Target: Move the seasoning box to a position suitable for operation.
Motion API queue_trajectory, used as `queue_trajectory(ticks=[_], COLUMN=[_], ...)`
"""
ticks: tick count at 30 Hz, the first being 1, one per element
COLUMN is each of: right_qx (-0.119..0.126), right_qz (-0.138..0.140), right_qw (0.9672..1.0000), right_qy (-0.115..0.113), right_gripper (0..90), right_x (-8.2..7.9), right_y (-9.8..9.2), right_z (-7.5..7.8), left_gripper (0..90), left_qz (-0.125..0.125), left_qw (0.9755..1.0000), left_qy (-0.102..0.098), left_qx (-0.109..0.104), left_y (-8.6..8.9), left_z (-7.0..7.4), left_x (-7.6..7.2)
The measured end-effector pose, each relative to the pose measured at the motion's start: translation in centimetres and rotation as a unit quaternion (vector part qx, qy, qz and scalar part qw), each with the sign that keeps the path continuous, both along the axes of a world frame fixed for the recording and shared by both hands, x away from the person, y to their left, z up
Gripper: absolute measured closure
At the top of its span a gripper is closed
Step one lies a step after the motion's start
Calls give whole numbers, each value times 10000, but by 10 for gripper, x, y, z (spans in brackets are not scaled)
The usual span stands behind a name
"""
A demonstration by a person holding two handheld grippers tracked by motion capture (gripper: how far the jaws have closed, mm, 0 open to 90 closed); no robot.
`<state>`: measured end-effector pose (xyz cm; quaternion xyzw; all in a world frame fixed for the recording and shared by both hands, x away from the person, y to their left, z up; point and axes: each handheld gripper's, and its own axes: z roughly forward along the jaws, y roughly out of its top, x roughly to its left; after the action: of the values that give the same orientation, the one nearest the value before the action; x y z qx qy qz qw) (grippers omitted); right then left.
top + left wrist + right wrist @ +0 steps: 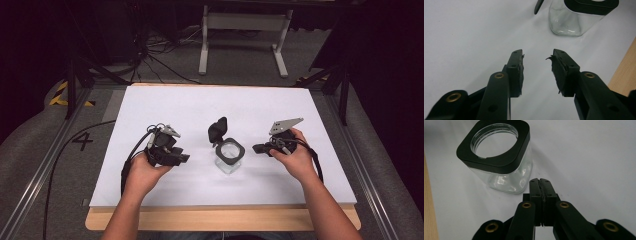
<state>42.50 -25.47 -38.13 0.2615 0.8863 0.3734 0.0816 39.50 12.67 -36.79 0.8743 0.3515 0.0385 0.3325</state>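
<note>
A clear glass jar [229,156] with a black square collar stands upright near the middle of the white sheet [165,105] that covers the worktop, its mouth open. Its black lid [218,130] is flipped up and back at the far-left corner of the collar; whether it hangs on a hinge or just leans there I cannot tell. Going by this, the opening of the jar looks done, and nothing can be seen inside it, so any filling or closing would still be ahead. The left tool [181,158] sits to the left of the jar, clear of it, jaws released and spread with nothing between them; the torn padding on its fingers [517,65] shows in the left gripper view. The right tool [258,148] points at the jar from the right, close but not touching, jaws clenched together on nothing, as the right gripper view shows plainly. The white sheet lies on a light wooden board [225,219] whose edge shows at the near side. Beyond are grey carpet [40,130], metal rails, loose cables [150,60] and the white legs of a stand [245,37] in a dark room.
</note>
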Motion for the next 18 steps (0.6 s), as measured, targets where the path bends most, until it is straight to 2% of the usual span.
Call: queue_trajectory(ticks=[11, 14, 18], right_qx=[-127, -345, -289], right_qz=[363, 337, 336], right_qw=[9992, 9988, 9990], right_qy=[81, 32, 99], right_gripper=[900, 900, 900], right_x=[6, 6, 7], right_y=[25, 30, 30], right_z=[-12, -15, -19], left_gripper=[597, 595, 592], left_qz=[-40, -36, -39], left_qw=[10000, 10000, 10000], left_qy=[25, 7, 11], left_qx=[-2, 9, 15], left_y=[0, -1, -2], left_z=[1, 0, 0], left_x=[-1, -1, -1])
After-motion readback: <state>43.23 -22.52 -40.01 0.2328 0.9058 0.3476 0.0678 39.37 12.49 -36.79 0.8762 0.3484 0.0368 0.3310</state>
